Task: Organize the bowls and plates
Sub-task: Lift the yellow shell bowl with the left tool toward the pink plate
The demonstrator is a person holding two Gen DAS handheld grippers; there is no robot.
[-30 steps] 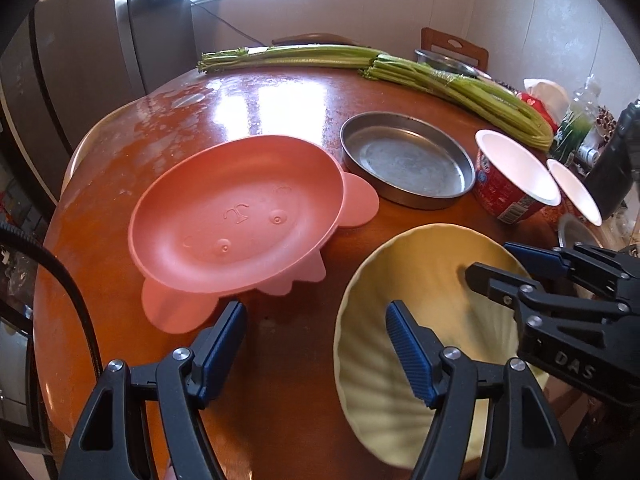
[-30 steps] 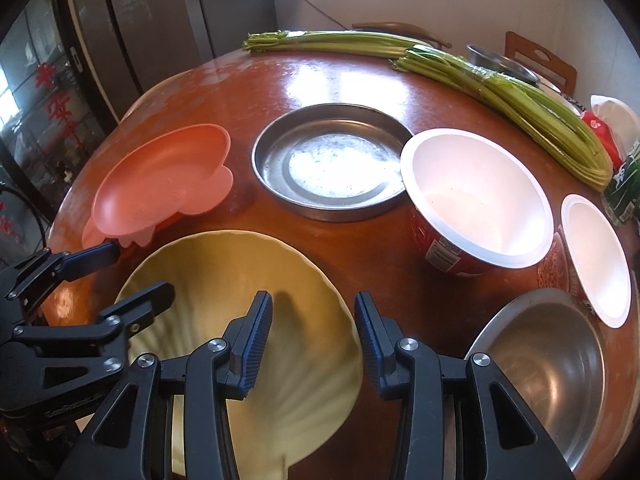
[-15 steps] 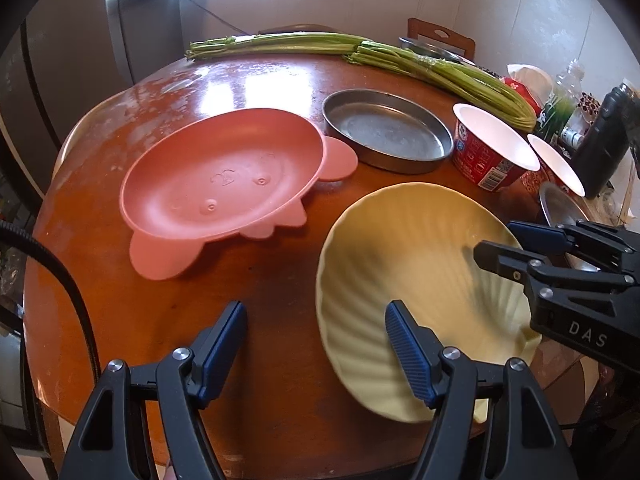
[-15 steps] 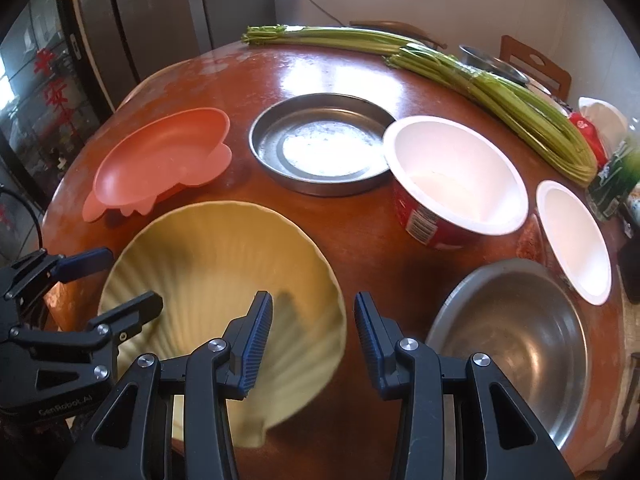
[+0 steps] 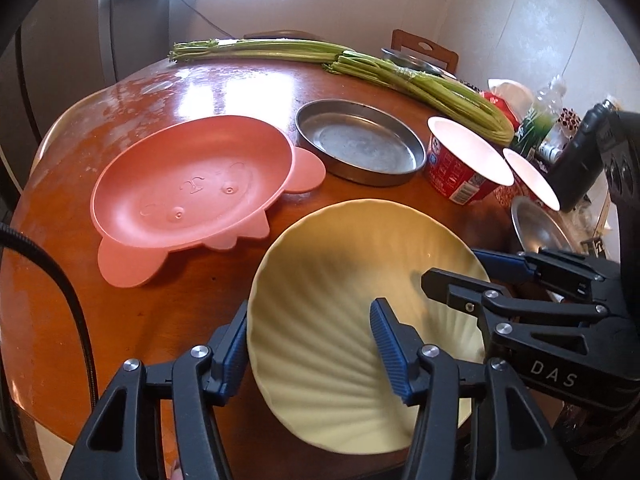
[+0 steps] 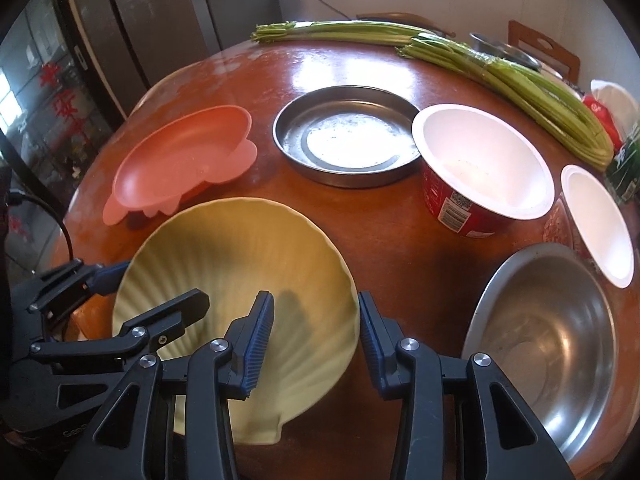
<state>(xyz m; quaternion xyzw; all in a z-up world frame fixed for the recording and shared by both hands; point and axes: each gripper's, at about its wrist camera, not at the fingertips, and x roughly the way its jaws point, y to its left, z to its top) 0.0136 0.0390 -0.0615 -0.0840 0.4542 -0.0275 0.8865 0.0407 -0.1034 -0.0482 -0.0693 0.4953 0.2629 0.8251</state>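
Note:
A pale yellow shell-shaped plate (image 5: 340,280) (image 6: 240,260) lies at the near edge of the round wooden table (image 6: 380,220). My left gripper (image 5: 310,350) straddles its left rim. Its jaws are closing, a gap still shows at the inner pad, and its outer pad sits close to the edge. My right gripper (image 6: 316,340) has the right rim between its pads and is shut on it. In the left wrist view the right gripper (image 5: 452,266) reaches over that rim. A pink animal-shaped plate (image 5: 192,192) sits to the left, beyond the yellow plate.
A flat steel pan (image 5: 360,140) stands mid-table. To the right are a red-and-white paper bowl (image 6: 480,160), a smaller white bowl (image 6: 596,220) and a steel bowl (image 6: 552,340). Long green stalks (image 6: 500,68) lie along the far edge. Bottles (image 5: 576,160) crowd the right side.
The left gripper's jaws have narrowed around the yellow plate's left rim. Both views have tipped slightly. The right gripper keeps the same hold on the right rim.

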